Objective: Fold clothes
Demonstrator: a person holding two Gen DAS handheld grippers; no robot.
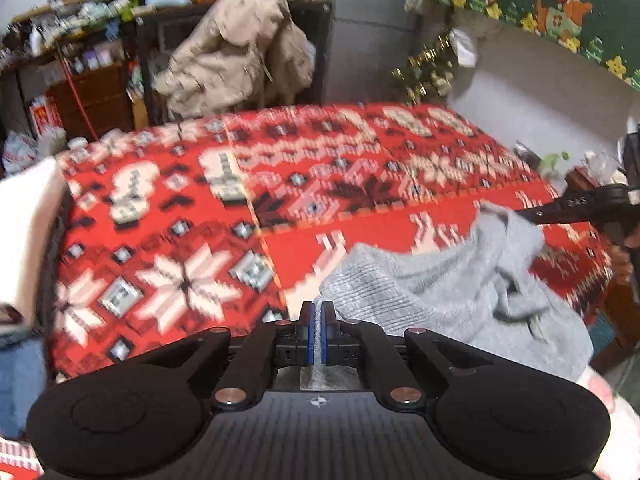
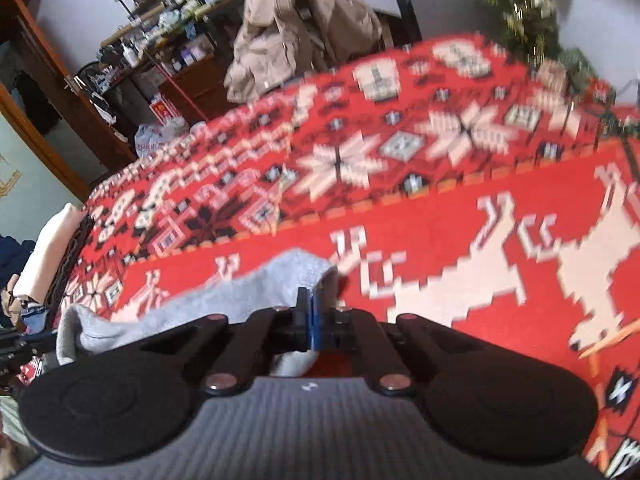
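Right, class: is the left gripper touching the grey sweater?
Touching. The left wrist view shows the left gripper shut on an edge of the grey sweater, with a thin strip of grey fabric pinched between its blue pads.

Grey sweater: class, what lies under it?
The grey sweater lies on a red patterned blanket, which shows all around it. What the sweater covers cannot be seen.

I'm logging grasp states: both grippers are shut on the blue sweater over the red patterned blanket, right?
Wrong only in colour: the sweater is grey, as the left wrist view shows. The left gripper and right gripper are both shut on it over the red patterned blanket.
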